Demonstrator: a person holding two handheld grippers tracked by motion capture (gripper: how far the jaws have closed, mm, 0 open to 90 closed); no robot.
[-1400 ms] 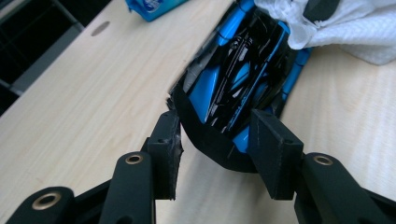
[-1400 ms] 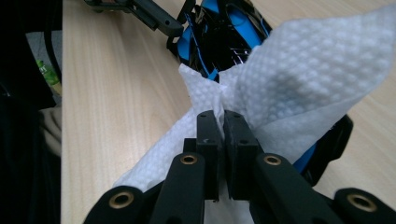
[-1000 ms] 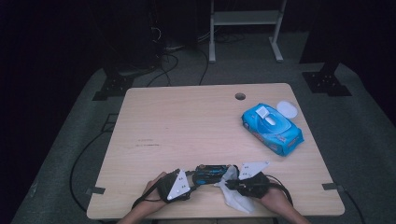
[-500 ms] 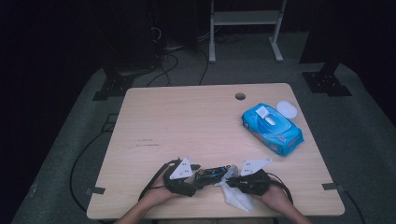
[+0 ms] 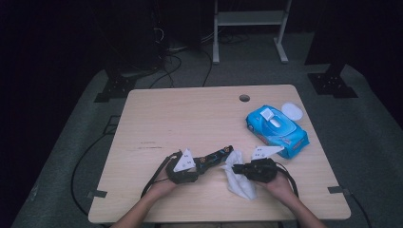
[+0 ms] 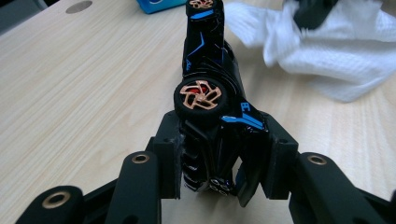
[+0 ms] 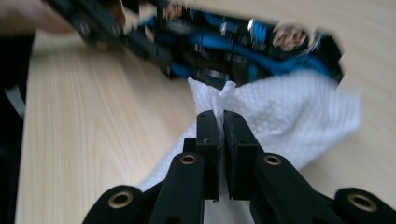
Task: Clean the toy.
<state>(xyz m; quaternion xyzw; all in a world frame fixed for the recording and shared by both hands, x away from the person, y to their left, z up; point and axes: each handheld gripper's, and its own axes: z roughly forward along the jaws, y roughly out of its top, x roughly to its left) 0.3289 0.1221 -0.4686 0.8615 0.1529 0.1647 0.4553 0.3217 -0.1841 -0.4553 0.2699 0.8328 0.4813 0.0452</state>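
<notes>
Since the earlier frame the left gripper [image 5: 202,166] has been shifting across the near edge of the light wooden table [image 5: 190,114] and its jaws have just been closing, now clamping the rear of the glossy black toy car with blue trim and copper wheels [image 6: 210,93], which is lying on its side. Just beside it, the right gripper [image 7: 219,119] is pinching the crumpled white paper towel [image 7: 289,107] tight, pressing it against the car's front end.

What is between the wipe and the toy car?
Nothing visible. The right gripper pinches the wipe and holds it right by the car, which the left gripper clamps at one end. No other object lies between them.
</notes>
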